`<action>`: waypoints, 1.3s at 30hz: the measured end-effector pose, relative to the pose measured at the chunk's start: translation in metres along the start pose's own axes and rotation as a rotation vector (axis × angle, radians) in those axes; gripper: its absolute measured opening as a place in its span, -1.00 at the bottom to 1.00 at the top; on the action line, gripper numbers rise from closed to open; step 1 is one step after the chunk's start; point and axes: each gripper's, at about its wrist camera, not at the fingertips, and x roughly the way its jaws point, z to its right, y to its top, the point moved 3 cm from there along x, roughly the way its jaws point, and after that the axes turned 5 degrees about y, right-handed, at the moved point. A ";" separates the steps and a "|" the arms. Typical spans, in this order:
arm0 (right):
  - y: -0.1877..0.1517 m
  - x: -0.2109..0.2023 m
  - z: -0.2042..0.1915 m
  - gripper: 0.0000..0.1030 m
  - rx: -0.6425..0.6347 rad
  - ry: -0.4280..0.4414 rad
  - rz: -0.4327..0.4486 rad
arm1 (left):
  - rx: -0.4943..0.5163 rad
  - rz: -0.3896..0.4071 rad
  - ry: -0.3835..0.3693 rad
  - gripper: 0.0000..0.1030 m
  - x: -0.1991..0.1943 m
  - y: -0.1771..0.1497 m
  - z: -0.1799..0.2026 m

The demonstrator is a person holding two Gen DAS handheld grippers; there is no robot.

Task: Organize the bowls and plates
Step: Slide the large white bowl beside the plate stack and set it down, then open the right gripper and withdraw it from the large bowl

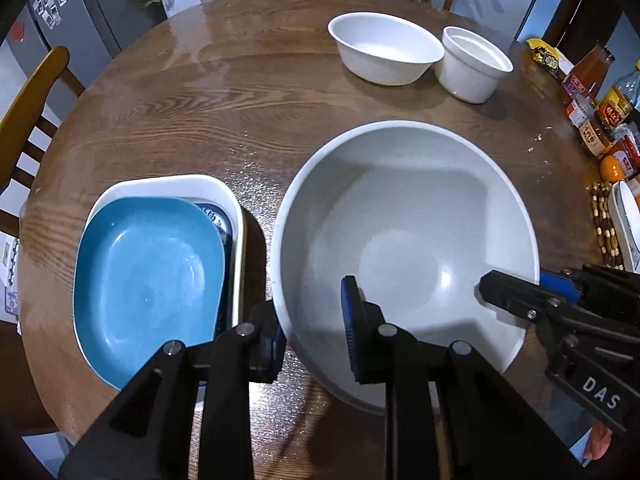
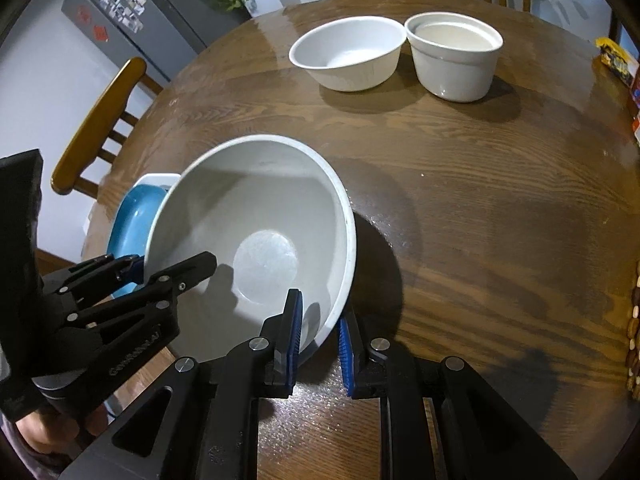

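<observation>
Left gripper (image 1: 314, 330) and right gripper (image 2: 318, 336) each straddle the rim of the large grey bowl (image 1: 404, 256), pads not visibly pressing. Stacked blue plate (image 1: 148, 280) lies just beside it at nine o'clock. White bowl (image 1: 384, 48) and ramekin (image 1: 474, 64) sit at twelve, bare table (image 1: 240, 112) between.

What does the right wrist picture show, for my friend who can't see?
Two pairs of tongs straddle the rim of a big grey bowl on a round wooden table. Two smaller white bowls sit far across, and a blue plate peeks out left.
</observation>
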 end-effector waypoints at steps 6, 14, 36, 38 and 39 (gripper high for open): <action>0.001 0.001 -0.003 -0.65 -0.003 -0.002 0.010 | -0.004 -0.006 0.006 -0.51 0.005 0.000 0.001; -0.001 -0.008 0.000 -0.58 -0.014 -0.027 0.032 | -0.012 0.021 0.020 0.02 -0.002 -0.001 -0.002; -0.017 -0.073 -0.002 -0.10 0.010 -0.051 0.220 | -0.004 0.170 0.069 0.73 -0.063 -0.013 -0.015; -0.019 -0.079 -0.002 -0.09 0.014 -0.053 0.237 | 0.006 0.195 0.075 0.75 -0.071 -0.013 -0.014; -0.020 -0.083 -0.002 -0.09 0.018 -0.056 0.246 | 0.011 0.205 0.077 0.75 -0.075 -0.013 -0.013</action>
